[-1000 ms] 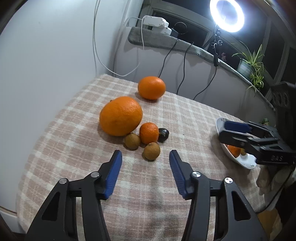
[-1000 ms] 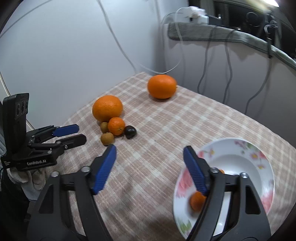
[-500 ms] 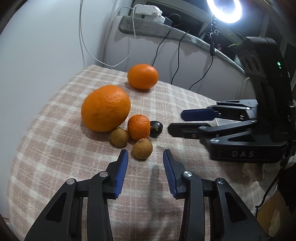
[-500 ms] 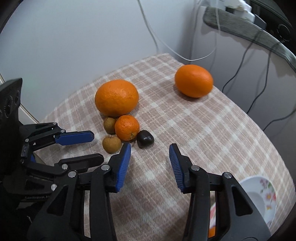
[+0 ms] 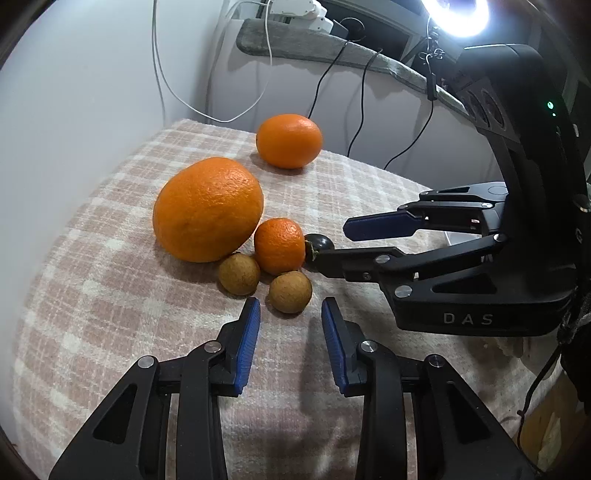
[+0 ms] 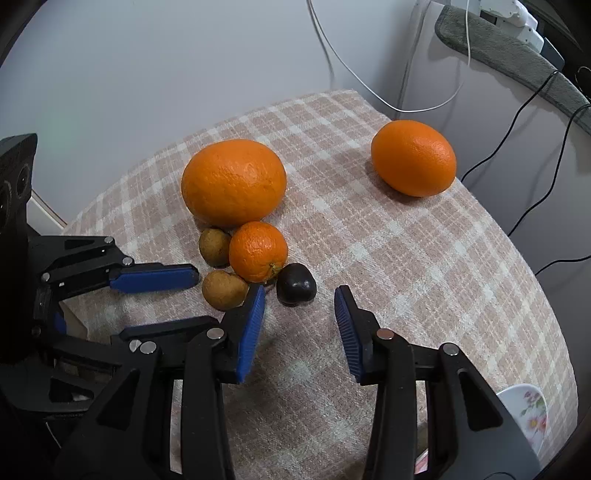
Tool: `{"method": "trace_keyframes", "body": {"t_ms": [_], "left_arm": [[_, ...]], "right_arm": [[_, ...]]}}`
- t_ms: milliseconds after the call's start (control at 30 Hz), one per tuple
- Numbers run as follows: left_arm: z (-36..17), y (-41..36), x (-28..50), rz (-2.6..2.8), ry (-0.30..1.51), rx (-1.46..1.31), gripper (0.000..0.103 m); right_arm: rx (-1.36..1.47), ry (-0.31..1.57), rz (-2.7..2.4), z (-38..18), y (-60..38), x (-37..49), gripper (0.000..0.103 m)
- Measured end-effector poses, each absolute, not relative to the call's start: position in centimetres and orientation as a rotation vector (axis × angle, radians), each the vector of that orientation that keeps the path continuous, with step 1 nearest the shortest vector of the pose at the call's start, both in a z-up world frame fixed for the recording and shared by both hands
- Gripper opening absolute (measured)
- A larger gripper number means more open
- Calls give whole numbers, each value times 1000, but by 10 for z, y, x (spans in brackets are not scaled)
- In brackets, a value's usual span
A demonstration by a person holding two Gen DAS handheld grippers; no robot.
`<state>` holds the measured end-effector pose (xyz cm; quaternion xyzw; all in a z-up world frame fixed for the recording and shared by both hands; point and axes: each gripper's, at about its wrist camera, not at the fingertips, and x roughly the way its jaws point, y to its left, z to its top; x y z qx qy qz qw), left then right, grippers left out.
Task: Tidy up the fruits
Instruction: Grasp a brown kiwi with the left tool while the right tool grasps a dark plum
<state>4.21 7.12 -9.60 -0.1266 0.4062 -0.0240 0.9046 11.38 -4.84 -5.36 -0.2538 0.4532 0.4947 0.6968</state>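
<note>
On a checked cloth lie a large orange (image 5: pixel 208 208) (image 6: pixel 233 182), a small mandarin (image 5: pixel 279 246) (image 6: pixel 258 251), two brown longans (image 5: pixel 290 291) (image 5: pixel 239 273) (image 6: pixel 224 289) (image 6: pixel 214 242), a dark plum (image 5: pixel 320 243) (image 6: pixel 296 284) and a second orange (image 5: pixel 289 140) (image 6: pixel 413 163) farther back. My left gripper (image 5: pixel 290 312) is open, its fingertips either side of the near longan. My right gripper (image 6: pixel 300 295) is open, just short of the plum; it also shows in the left wrist view (image 5: pixel 332 240).
A flowered white plate (image 6: pixel 526 410) sits at the table's right edge. Cables hang on the wall behind, with a power strip (image 5: pixel 295 14) on the ledge and a ring light (image 5: pixel 458 14) at upper right. The cloth-covered table drops off at left and front.
Both grippers have moved in toward the fruit cluster. The right gripper swung from the plate over to the plum and narrowed. The left gripper narrowed and now brackets the near longan.
</note>
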Motion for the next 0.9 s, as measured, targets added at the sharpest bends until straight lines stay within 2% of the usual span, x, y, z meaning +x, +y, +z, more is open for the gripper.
{"method": "trace_keyframes", "body": {"t_ms": [133,233,600,667,900], "left_arm": [[-97,70,46,-46,845,-251,30],[-99,73,49,-37,848,-255,23],[-101,74,49,-42,841,-268,22],[-101,74,48,-42,841,-269,22],[-100,76,48,-41,839,-279,22]], "right_arm": [[-565,1019,1116,-57,-44,116,41],[-566,1032,1127,-62,-39,119,41],[-548,1048,1159,-60,-44,124,41],[-554,1051,1161,-60,-43,126,34],[-579,1062,1173,-67,-36,126,34]]}}
